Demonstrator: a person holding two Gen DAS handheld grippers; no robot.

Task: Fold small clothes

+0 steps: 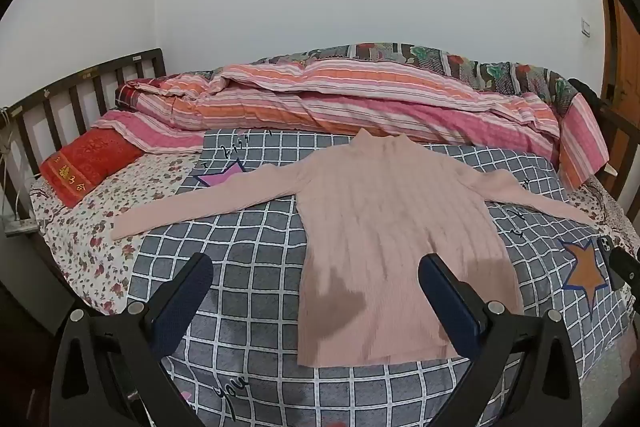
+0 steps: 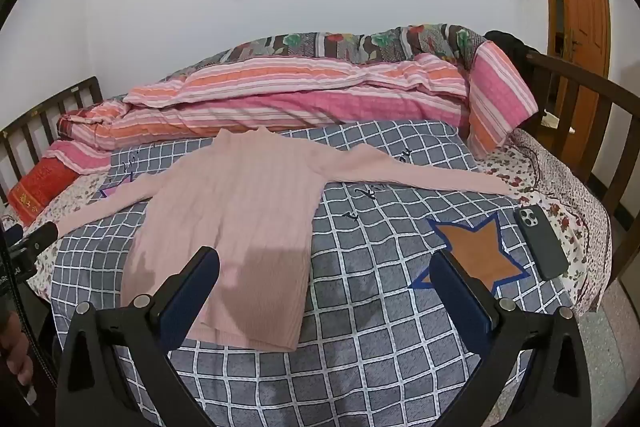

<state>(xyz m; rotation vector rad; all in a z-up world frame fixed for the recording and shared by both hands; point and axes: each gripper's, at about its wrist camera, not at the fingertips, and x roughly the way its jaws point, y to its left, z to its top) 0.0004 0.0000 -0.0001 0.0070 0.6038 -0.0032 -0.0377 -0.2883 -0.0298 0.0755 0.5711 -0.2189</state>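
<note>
Sweater [image 1: 394, 227] lay flat mid-frame on the bed [image 1: 248, 267], nothing folded yet.
Left gripper [image 1: 316, 281] and right gripper [image 2: 326, 275] hovered spread, empty; next probably a sleeve.

Quick count: 1 pink sweater [image 1: 384, 223] w/ 2 sleeves out flat, 1 grey checked blanket [image 1: 256, 267] w/ 2 stars on it (1 pink, 1 orange), 1 striped quilt [image 1: 360, 95], 1 red pillow [image 1: 86, 165], 1 phone [image 2: 542, 241], 2 grippers: left gripper [image 1: 316, 275], right gripper [image 2: 326, 273].
</note>
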